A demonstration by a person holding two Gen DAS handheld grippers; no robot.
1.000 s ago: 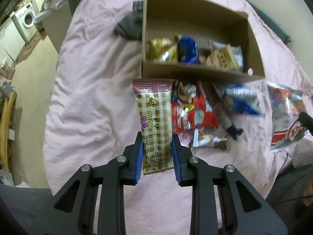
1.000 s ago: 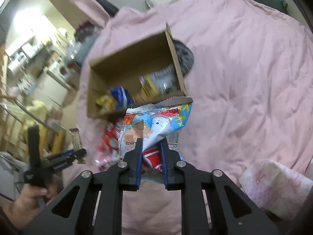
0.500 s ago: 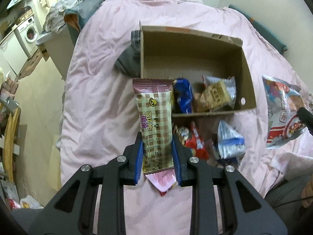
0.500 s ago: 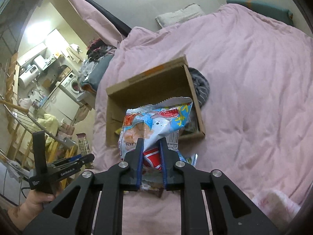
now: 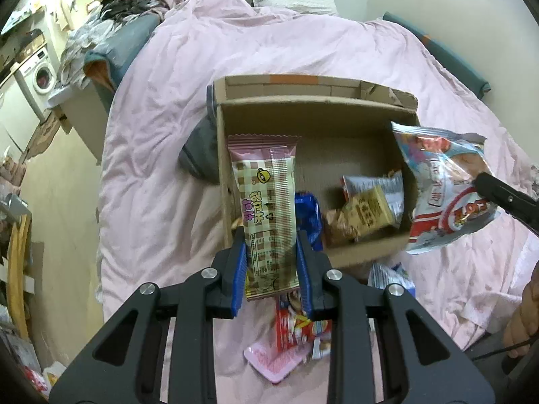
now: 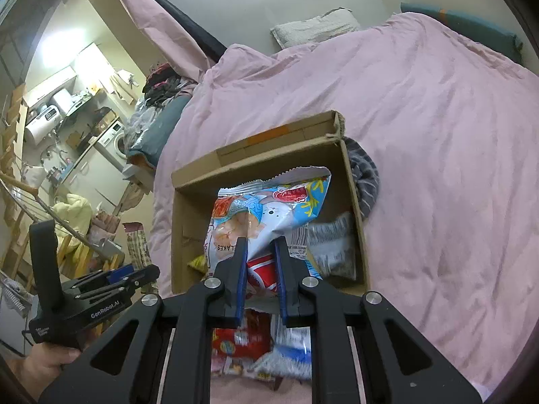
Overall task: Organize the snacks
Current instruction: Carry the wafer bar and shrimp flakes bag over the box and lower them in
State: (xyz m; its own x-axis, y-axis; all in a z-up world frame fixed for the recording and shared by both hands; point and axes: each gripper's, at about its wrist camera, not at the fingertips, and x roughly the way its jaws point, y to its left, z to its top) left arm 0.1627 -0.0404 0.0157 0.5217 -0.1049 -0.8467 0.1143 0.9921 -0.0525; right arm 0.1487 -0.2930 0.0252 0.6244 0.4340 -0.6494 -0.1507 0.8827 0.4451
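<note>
My left gripper [image 5: 271, 249] is shut on a long pink checked wafer bar [image 5: 266, 202], held upright over the near left corner of an open cardboard box [image 5: 337, 107]. My right gripper [image 6: 260, 252] is shut on a blue-and-red snack bag [image 6: 269, 215], hanging above the same cardboard box [image 6: 269, 161]. That snack bag [image 5: 444, 185] also shows in the left wrist view at the box's right wall. Inside the box lie a blue packet [image 5: 308, 219], a tan biscuit pack [image 5: 367, 212] and a silver pack [image 6: 331, 245].
Loose snacks lie on the pink bedcover [image 5: 161, 168] in front of the box: a red packet [image 5: 296, 326], a pink packet [image 5: 269, 363] and a blue-white packet [image 6: 293, 336]. A grey garment [image 5: 198, 155] lies by the box's left side. The bed's left edge drops to the floor.
Both grippers have risen and moved forward with their snacks, from over the loose pile to above the box. The right gripper's bag now hangs by the box's right wall.
</note>
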